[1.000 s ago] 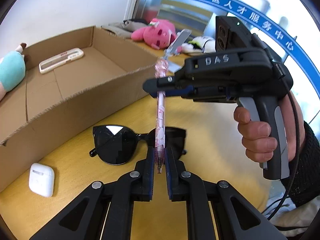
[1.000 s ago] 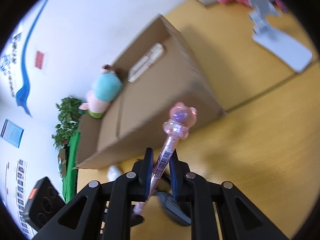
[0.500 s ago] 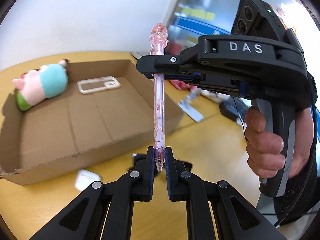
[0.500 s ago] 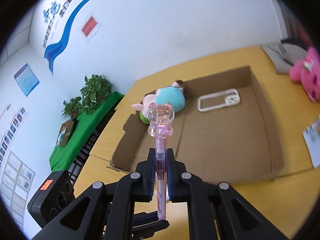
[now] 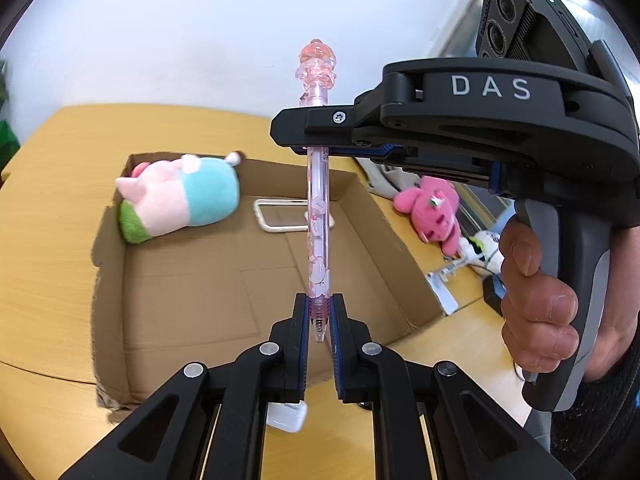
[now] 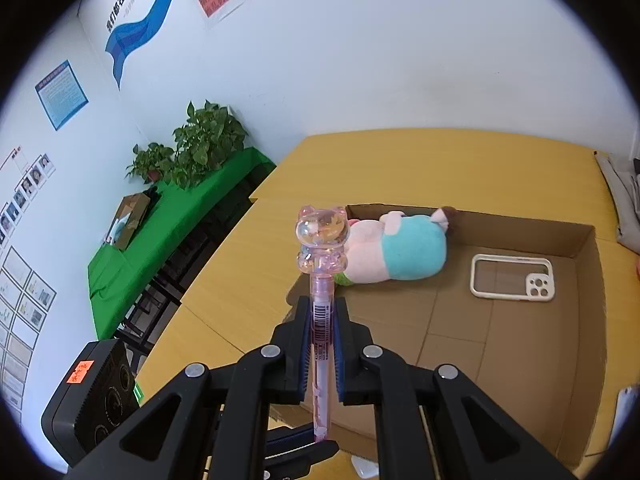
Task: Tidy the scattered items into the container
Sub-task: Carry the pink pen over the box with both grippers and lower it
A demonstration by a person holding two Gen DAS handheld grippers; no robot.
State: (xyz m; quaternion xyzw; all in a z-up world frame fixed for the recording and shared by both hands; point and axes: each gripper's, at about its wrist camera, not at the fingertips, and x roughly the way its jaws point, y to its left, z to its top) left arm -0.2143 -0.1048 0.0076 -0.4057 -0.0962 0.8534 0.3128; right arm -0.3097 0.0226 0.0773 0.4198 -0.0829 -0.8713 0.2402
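A clear pink pen with a bear-shaped top stands nearly upright in the air over the cardboard box. My left gripper is shut on its tip end. My right gripper is shut on its upper barrel just under the bear, reaching in from the right with a hand on its grip. In the right wrist view the pen runs up between the right gripper's fingers, and the box lies beyond. Inside the box lie a pink and teal plush and a white phone case.
A white earbud case lies on the yellow table in front of the box, partly hidden by my left fingers. A pink plush and a phone stand sit right of the box. A green-covered side table with plants stands left.
Both grippers have risen with the pen and swung from above the sunglasses to over the box. The sunglasses have left the view, and the box interior now lies straight ahead.
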